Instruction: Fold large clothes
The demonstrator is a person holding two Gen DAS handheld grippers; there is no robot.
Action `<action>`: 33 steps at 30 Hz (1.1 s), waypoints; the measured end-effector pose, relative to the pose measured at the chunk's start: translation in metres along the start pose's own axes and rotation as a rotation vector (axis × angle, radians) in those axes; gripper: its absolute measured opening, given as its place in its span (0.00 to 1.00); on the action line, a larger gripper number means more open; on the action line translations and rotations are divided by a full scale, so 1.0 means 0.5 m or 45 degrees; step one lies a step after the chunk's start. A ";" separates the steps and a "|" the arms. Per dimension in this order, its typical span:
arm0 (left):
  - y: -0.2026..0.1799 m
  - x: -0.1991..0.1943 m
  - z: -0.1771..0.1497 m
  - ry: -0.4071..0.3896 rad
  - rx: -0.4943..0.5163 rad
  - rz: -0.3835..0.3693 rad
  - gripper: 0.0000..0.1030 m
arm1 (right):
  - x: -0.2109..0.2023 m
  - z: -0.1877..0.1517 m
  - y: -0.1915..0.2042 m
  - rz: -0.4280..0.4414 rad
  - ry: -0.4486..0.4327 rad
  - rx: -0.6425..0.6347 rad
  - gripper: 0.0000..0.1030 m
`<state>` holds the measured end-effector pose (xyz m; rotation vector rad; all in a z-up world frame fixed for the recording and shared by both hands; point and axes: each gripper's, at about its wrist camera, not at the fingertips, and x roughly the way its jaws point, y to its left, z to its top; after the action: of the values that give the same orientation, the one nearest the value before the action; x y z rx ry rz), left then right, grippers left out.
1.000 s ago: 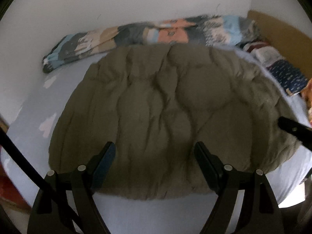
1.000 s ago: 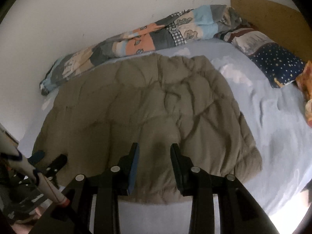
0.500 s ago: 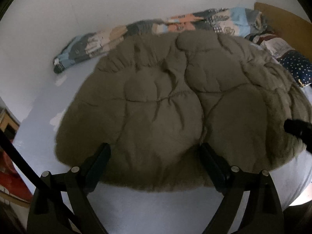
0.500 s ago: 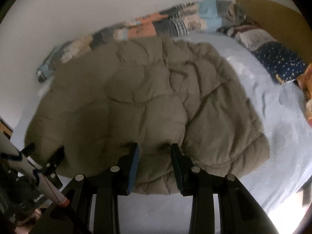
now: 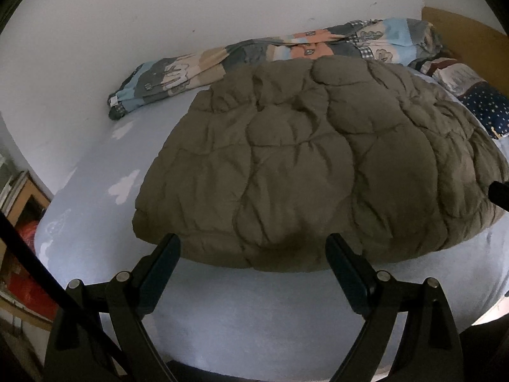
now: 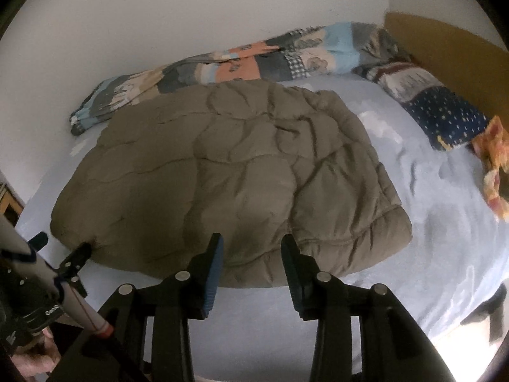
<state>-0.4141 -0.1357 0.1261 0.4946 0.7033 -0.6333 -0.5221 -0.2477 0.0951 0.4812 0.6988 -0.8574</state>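
A puffy olive-brown quilted garment [image 5: 302, 165] lies folded into a thick pad on the light blue bed sheet [image 5: 254, 312]. My left gripper [image 5: 253, 251] is open wide, its fingers [image 5: 165, 254] just short of the garment's near edge, with nothing between them. In the right wrist view the same garment [image 6: 229, 172] fills the middle. My right gripper [image 6: 253, 254] is open more narrowly, its fingertips over the near hem without pinching it. The left gripper [image 6: 60, 245] shows at the garment's near left corner, and the right gripper's tip [image 5: 499, 191] shows at the far right edge.
A rolled patchwork duvet [image 6: 241, 60] lies along the white wall behind the garment. A starry dark blue pillow [image 6: 445, 117] and an orange cloth [image 6: 493, 172] sit at the right by a brown headboard [image 6: 445, 41]. A person's hand [image 6: 35, 359] holds the left gripper.
Both grippers have drawn back towards the bed's near edge, so bare sheet now shows in front of the garment. Their jaw openings look unchanged.
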 end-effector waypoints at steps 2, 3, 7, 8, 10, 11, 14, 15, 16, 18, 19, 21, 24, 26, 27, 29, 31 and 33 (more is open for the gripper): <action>0.003 0.003 0.003 -0.013 -0.002 0.021 0.89 | 0.010 0.004 -0.016 -0.043 0.011 0.042 0.42; 0.004 0.005 0.005 -0.015 -0.004 0.026 0.89 | 0.016 0.006 -0.025 -0.060 0.018 0.064 0.42; 0.007 0.015 0.008 0.001 -0.017 0.029 0.89 | 0.040 0.008 -0.063 -0.100 0.074 0.182 0.43; 0.008 0.020 0.009 0.007 -0.021 0.026 0.89 | 0.048 0.007 -0.068 -0.110 0.094 0.201 0.43; 0.006 0.024 0.009 0.016 -0.027 0.025 0.89 | 0.058 0.006 -0.072 -0.115 0.114 0.216 0.45; 0.008 0.025 0.010 0.018 -0.027 0.026 0.89 | 0.062 0.007 -0.073 -0.115 0.118 0.214 0.47; 0.007 0.031 0.010 0.030 -0.027 0.027 0.89 | 0.074 0.008 -0.071 -0.128 0.133 0.205 0.51; 0.008 0.032 0.010 0.031 -0.028 0.028 0.89 | 0.078 0.007 -0.070 -0.133 0.139 0.204 0.51; 0.009 0.031 0.010 0.029 -0.030 0.026 0.89 | 0.082 0.007 -0.069 -0.140 0.142 0.199 0.51; 0.014 0.026 0.012 0.014 -0.037 0.021 0.89 | 0.077 0.008 -0.064 -0.155 0.127 0.185 0.51; 0.015 0.024 0.013 0.008 -0.042 0.021 0.89 | 0.073 0.008 -0.059 -0.161 0.112 0.174 0.51; 0.017 0.015 0.012 -0.014 -0.061 0.015 0.89 | 0.059 0.009 -0.046 -0.161 0.065 0.131 0.51; 0.013 0.009 0.009 -0.020 -0.055 0.017 0.89 | 0.038 0.005 -0.026 -0.166 0.002 0.075 0.51; 0.011 0.010 0.007 -0.018 -0.051 0.037 0.89 | 0.028 0.003 -0.019 -0.165 -0.028 0.050 0.51; 0.014 0.013 0.008 -0.013 -0.055 0.041 0.89 | 0.025 0.002 -0.019 -0.158 -0.036 0.052 0.51; 0.028 0.023 0.013 0.003 -0.090 0.052 0.89 | 0.025 0.004 -0.026 -0.168 -0.036 0.071 0.51; 0.050 0.040 0.020 0.032 -0.146 0.068 0.89 | 0.031 0.010 -0.043 -0.184 -0.025 0.119 0.51; 0.079 0.063 0.025 0.067 -0.208 0.107 0.89 | 0.038 0.014 -0.069 -0.191 -0.004 0.199 0.51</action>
<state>-0.3631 -0.1270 0.1198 0.3884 0.7731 -0.4810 -0.5386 -0.2819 0.0824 0.5723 0.6742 -1.0585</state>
